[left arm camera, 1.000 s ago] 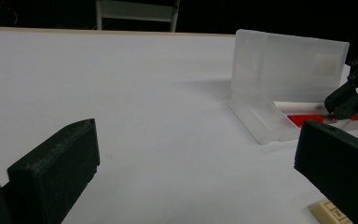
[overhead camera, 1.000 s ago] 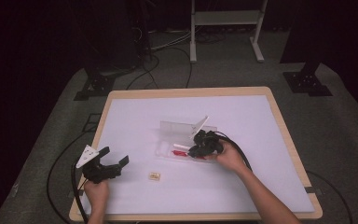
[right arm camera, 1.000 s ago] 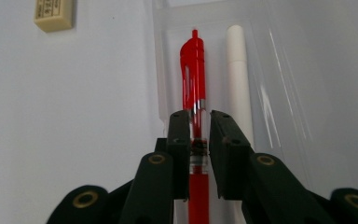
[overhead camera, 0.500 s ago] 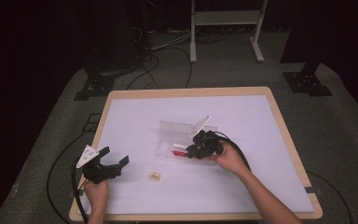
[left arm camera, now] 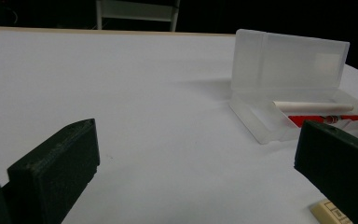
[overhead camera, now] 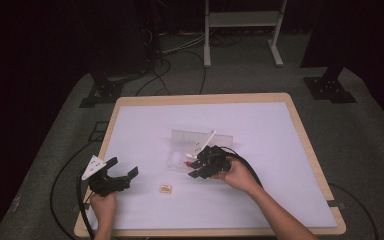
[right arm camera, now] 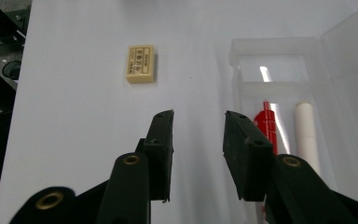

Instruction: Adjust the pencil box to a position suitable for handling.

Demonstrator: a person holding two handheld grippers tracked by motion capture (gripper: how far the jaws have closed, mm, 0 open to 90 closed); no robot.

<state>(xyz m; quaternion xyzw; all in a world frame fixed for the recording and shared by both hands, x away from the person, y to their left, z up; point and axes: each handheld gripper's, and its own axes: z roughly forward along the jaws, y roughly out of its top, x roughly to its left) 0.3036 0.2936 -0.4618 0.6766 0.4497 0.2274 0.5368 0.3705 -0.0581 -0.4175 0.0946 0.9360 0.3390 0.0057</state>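
The right gripper (right arm camera: 198,140), jaws just opening and empty, hovers beside the clear case (right arm camera: 279,60); the left gripper (overhead camera: 117,176) gapes, seemingly empty.

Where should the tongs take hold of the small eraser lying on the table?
Probably from straight above, across the short sides of the eraser. It lies flat on the table, a small block with free space all around, apart from the clear case.

Pen (right arm camera: 265,123) and stick (right arm camera: 306,128) lie in the case (overhead camera: 177,159); eraser (overhead camera: 165,188) seemingly before it.
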